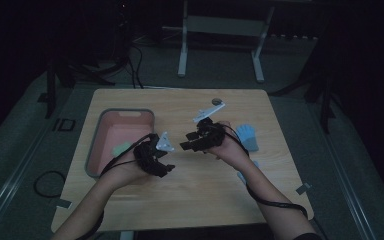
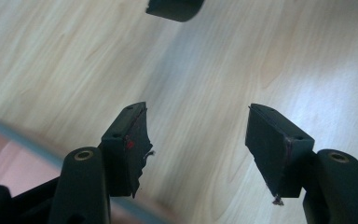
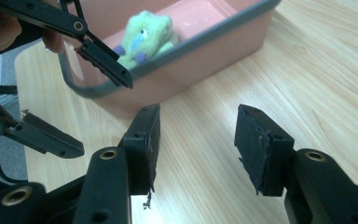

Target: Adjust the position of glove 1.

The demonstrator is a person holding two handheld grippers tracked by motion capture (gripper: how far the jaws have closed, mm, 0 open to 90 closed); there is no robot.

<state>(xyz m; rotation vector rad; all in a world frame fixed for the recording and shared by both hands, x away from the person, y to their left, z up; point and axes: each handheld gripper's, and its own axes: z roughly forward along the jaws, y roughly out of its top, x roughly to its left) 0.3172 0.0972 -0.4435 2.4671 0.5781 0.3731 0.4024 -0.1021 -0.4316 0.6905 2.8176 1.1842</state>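
Status: both grippers hang above the wooden table point(image 1: 180, 200), near its middle, and neither holds anything.

Left gripper point(image 2: 196, 140): its jaws stand apart, with bare tabletop between them. In the high view the left gripper point(image 1: 155, 159) sits just beside the right wall of the pink bin point(image 1: 92, 150).

Right gripper point(image 3: 196, 147): its jaws stand apart, with bare wood between the pads. In the high view the right gripper point(image 1: 200, 137) is right of the left one, pointing toward it and toward the bin.

Task items:
- Green plush toy point(image 3: 147, 37): it lies inside the pink bin, near the wall closest to the grippers. This item appears to be stowed.
- Light blue glove-shaped item point(image 1: 247, 136): it lies on the table to the right of the right gripper, clear of the bin.
- A second pale blue item point(image 1: 245, 172): it lies on the table partly behind the right forearm; its kind cannot be told.
- A small dark round object point(image 1: 217, 102): it rests near the far edge of the table.

Progress judgement: the work appears to be gathering loose items into the bin. One item is in; at least the two blue items remain on the table. Both grippers are free to take the next item, and the right gripper is the nearer to the blue ones.
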